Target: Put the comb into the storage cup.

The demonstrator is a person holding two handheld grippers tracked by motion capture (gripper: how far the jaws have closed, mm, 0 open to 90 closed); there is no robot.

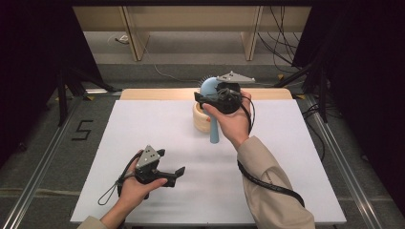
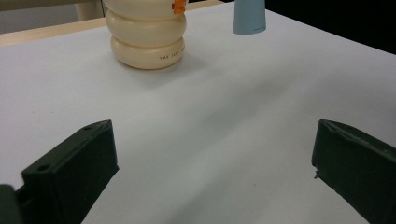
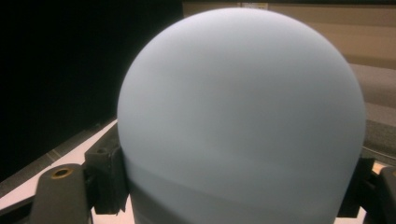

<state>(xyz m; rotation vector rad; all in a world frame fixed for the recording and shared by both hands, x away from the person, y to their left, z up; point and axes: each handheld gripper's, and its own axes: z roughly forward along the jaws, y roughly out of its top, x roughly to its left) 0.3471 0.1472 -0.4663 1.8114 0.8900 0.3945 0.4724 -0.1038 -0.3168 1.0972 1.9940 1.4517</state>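
My right gripper [image 1: 206, 98] is raised over the back middle of the white table [image 1: 143, 124], shut on the round head of a light-blue brush [image 1: 214, 131]. The handle hangs down toward the person, and dark bristles show at the head's far edge. In the right gripper view the blue dome [image 3: 240, 116] sits between both jaws, which press on its sides. A cream ribbed container [image 1: 200, 121] stands on the table just behind and left of the handle. My left gripper [image 1: 171, 162] rests low at the front left, open with nothing between its fingers [image 2: 74, 168].
In the left gripper view the cream container [image 2: 147, 42] carries a small orange tag near its top, and the brush handle's tip [image 2: 249, 16] hangs to its right. Wooden furniture legs and cables lie beyond the table's far edge. Metal rails run along both sides.
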